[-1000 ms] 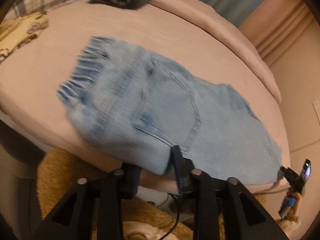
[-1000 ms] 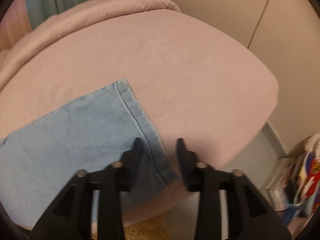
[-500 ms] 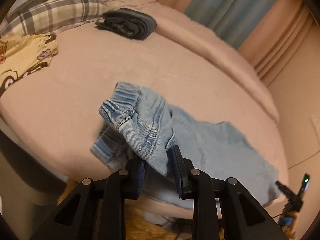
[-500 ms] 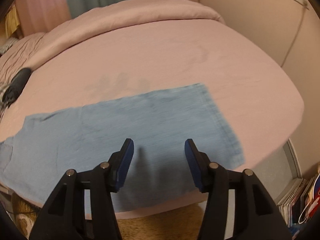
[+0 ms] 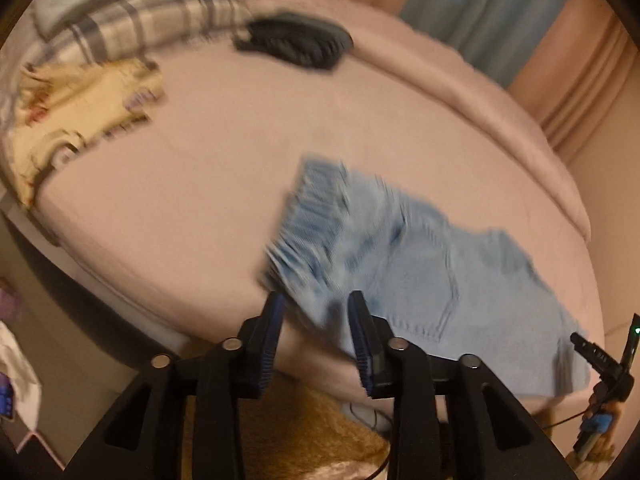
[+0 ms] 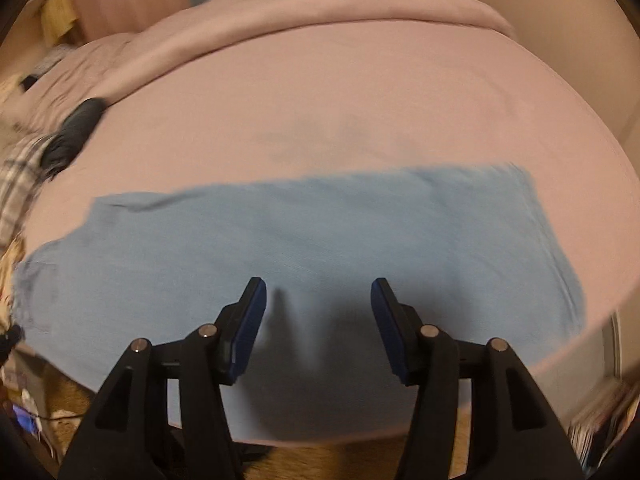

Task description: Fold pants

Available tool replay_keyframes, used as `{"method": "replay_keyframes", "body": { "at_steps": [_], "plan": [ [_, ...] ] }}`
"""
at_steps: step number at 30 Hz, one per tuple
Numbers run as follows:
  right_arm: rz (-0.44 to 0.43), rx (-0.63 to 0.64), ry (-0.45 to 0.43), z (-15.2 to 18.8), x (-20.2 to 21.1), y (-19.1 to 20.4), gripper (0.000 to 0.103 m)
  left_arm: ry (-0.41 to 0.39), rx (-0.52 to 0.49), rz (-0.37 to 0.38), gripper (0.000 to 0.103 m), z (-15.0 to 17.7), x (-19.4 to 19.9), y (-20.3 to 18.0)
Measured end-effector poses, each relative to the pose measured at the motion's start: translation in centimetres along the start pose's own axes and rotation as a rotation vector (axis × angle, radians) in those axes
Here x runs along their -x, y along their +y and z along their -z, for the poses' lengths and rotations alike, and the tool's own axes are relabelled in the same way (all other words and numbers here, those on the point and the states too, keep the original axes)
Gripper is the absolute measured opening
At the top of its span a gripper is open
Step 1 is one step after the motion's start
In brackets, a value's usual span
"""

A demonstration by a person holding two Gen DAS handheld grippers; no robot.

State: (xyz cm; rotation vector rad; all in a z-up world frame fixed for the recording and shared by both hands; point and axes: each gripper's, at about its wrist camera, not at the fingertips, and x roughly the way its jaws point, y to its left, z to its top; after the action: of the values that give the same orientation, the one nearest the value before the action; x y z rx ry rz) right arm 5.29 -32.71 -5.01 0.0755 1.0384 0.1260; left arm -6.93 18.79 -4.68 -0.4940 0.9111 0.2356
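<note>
Light blue denim pants (image 5: 420,272) lie on a pink bed (image 5: 224,168), waistband toward the left, back pocket up. My left gripper (image 5: 316,304) is open at the near bed edge, with the blurred waistband corner between its jaws but not clamped. In the right wrist view the pants (image 6: 320,232) lie flat as a long folded strip across the bed (image 6: 360,100). My right gripper (image 6: 318,292) is wide open and empty just above the near middle of the strip.
A folded dark garment (image 5: 296,44), a plaid pillow (image 5: 132,20) and a yellow printed cloth (image 5: 80,112) lie at the head of the bed. A rolled pink blanket (image 6: 320,12) runs along the far side. A brown rug (image 5: 312,432) lies below.
My left gripper has opened and let go of the waistband, which has dropped back onto the bed. My right gripper has opened wider and moved left along the leg.
</note>
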Motion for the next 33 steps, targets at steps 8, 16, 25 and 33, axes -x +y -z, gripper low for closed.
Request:
{"method": "replay_keyframes", "body": {
  "at_steps": [8, 16, 25, 33],
  "plan": [
    [-0.249, 0.201, 0.051, -5.5, -3.9, 12.4, 0.058, -0.07, -0.097, 0.13, 0.035, -4.3, -1.9, -3.6],
    [-0.352, 0.293, 0.137, -5.9, -9.1, 22.8, 0.026, 0.026, -0.15, -0.012, 0.023, -3.9, -8.9, -3.3],
    [-0.166, 0.341, 0.037, -5.3, -10.9, 23.8, 0.013, 0.01, -0.143, 0.005, 0.023, -3.4, -8.7, -2.8],
    [-0.204, 0.268, 0.04, -6.4, -10.2, 22.6, 0.016, -0.038, -0.184, 0.026, 0.023, -2.8, -4.5, -5.3]
  ]
}}
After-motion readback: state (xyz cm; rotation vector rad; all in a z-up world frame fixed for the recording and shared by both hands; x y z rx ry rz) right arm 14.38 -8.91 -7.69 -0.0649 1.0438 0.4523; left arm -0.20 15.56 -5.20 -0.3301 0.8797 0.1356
